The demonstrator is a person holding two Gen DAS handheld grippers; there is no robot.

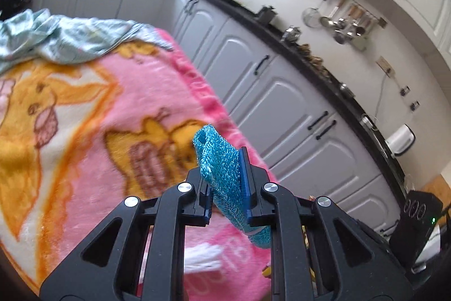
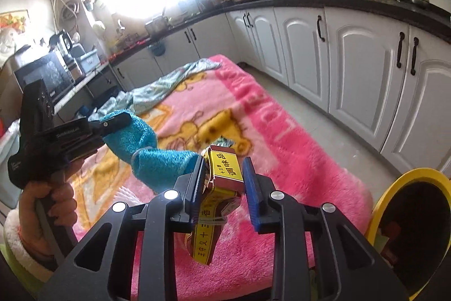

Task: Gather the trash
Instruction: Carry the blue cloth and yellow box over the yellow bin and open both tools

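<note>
In the left wrist view my left gripper [image 1: 225, 168] is shut on a teal knitted cloth [image 1: 217, 157], which hangs folded between its blue pads above the pink blanket [image 1: 84, 103]. The right wrist view shows my right gripper [image 2: 224, 162] shut on a crumpled yellow and brown seasoning box [image 2: 225, 168], lifted off the blanket [image 2: 282, 145]. The left gripper [image 2: 118, 119] appears there at the left with the teal cloth [image 2: 146, 151] drooping from it, close beside the box. A person's hand [image 2: 48, 202] grips its handle.
A yellow-rimmed bin [image 2: 379, 205] with a dark inside stands at the lower right, off the blanket's edge. A pale green cloth [image 2: 157, 92] lies crumpled at the blanket's far end. White cabinets [image 2: 363, 69] under a black counter line the right side.
</note>
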